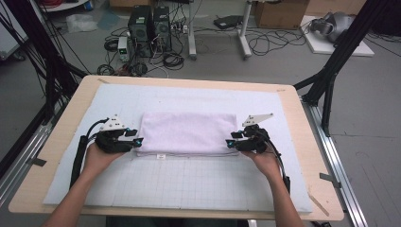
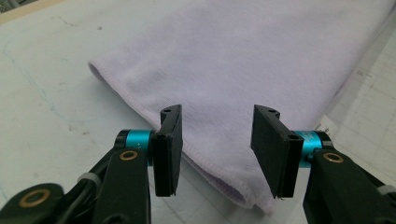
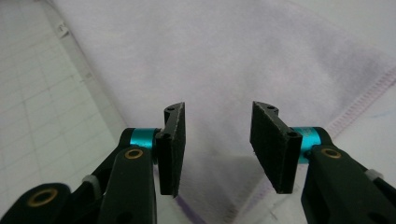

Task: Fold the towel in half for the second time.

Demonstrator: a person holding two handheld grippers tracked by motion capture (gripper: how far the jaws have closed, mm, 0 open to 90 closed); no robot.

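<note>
A: At the bench, a person brings 2 grippers to a folded lilac towel [image 1: 188, 132] lying mid-mat, its long fold facing the near edge. The left gripper [image 1: 137, 141] sits at the towel's near left corner, the right gripper [image 1: 229, 143] at its near right corner.

B: Are the jaws holding anything?

A: No. In each gripper view the jaws stand part-open, a moderate gap between the pads, the towel's corner below and nothing pinched.

B: What could go wrong from here?

A: In my judgement, closing from this height could catch just the top layer, so the stack peels apart. If 1 side grips before the other, the cloth may skew across the gridded mat [image 1: 189, 184].

B: Any writing or brand?

A: A small white tag [image 1: 161, 156] pokes out from the near edge of the towel; whatever is printed on it is too small to read. The mat carries plain grid lines, no lettering.
</note>
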